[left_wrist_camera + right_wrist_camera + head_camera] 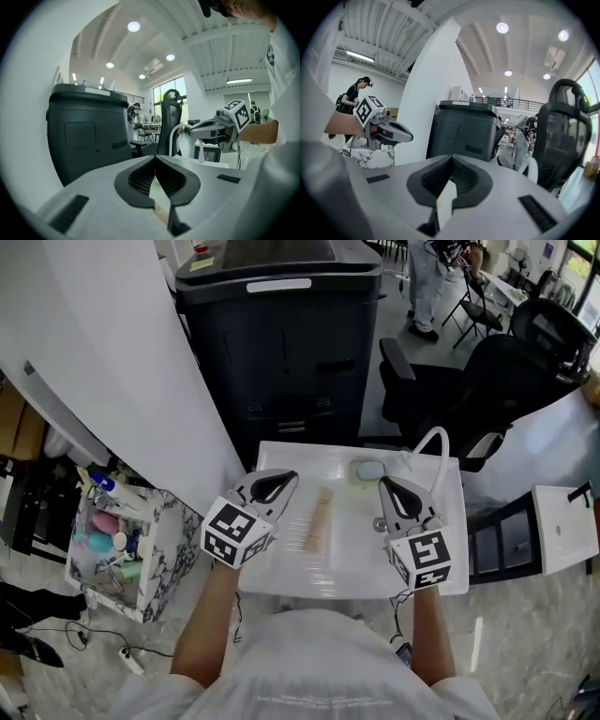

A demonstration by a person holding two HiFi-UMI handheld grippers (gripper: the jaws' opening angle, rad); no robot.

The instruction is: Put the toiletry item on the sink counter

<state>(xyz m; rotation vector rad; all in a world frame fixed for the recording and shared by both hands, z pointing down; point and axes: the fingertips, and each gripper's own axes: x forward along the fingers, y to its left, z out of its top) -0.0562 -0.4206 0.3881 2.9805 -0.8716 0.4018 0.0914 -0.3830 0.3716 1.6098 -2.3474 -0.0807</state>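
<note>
A long beige toiletry item [319, 518] lies flat on the white sink counter [441, 559], between my two grippers and touching neither. My left gripper [287, 477] hovers just left of it with its jaws shut and nothing between them. In the left gripper view, a sliver of the beige item [162, 213] shows below the closed tips [155, 157]. My right gripper [385, 484] hangs to the item's right, also shut and empty, its tips meeting [451, 157]. Each gripper appears in the other's view: the right gripper [191, 129] and the left gripper [407, 136].
A white faucet [433, 441] arches over the counter's far right, next to a pale green round thing [370, 469]. A big black bin [281, 343] stands behind the sink. A marble-patterned caddy [155, 554] of toiletries sits at left, an office chair [478, 381] at back right.
</note>
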